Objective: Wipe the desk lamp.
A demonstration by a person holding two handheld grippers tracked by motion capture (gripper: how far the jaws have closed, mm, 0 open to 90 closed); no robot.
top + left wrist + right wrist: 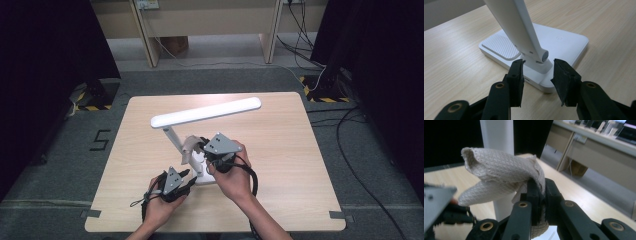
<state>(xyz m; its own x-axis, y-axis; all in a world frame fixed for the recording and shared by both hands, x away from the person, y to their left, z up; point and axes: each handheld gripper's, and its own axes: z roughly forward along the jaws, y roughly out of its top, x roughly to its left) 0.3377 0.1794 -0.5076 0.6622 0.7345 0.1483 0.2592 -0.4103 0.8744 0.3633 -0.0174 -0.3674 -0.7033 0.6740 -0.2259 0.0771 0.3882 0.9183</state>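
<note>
In the right gripper view, the right gripper has its jaws pinched on a bunched beige cloth, which sits against the white lamp stem. The left gripper view shows the left gripper with jaws spread, untouching, either side of the hinge above the lamp base. The high view adds the lamp head over the table.

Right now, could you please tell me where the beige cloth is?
In the high view, the cloth is pinched in the right claw, beside the white lamp's arm, above the lamp base at the table's middle.
</note>
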